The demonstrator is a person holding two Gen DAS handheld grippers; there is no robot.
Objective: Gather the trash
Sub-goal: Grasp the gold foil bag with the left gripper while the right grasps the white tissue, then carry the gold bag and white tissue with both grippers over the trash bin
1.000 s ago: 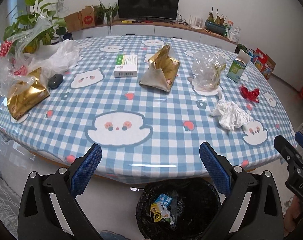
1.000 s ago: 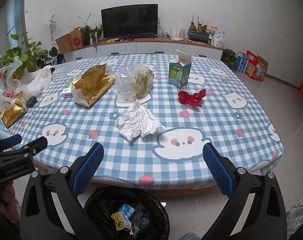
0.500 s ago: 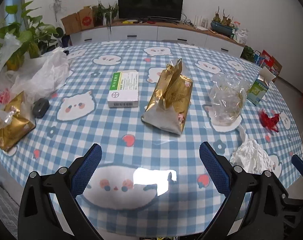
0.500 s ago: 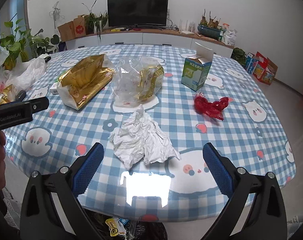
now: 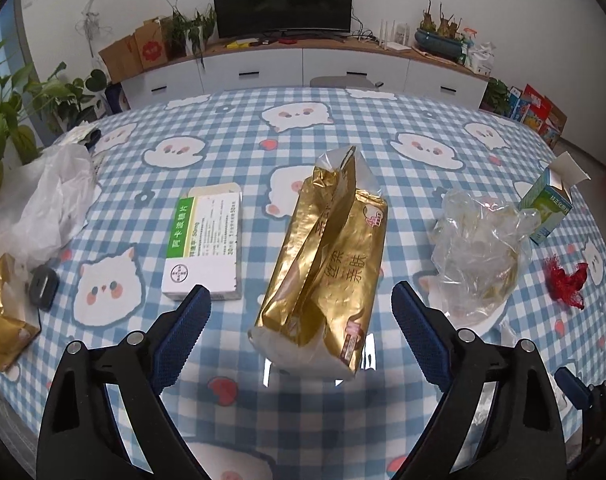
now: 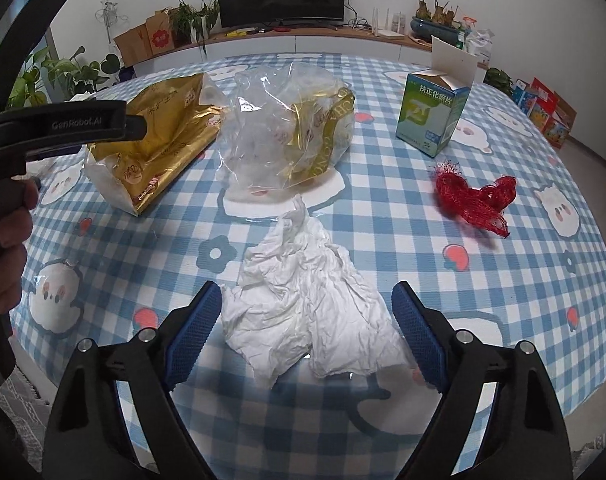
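Right gripper (image 6: 307, 328) jaws stand apart and have just been closing, with the crumpled white tissue (image 6: 307, 312) lying between the blue pads on the checked tablecloth (image 6: 423, 248), not yet pressed. Beyond it lie a clear plastic bag (image 6: 279, 132), a gold packet (image 6: 155, 148), a red mesh scrap (image 6: 475, 200) and an opened green-and-blue carton (image 6: 431, 112).

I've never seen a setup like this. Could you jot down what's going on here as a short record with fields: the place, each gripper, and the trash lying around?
Surface: round table with a blue checked cloth.
Left gripper: open, jaws just been closing, straddling the gold foil bag, not yet pressing it.
Right gripper: open, jaws just been closing, crumpled white tissue between them.
Other litter: clear plastic bag, red mesh scrap, opened green-and-blue carton, flat medicine box.
Person: a hand holds the left gripper's handle.
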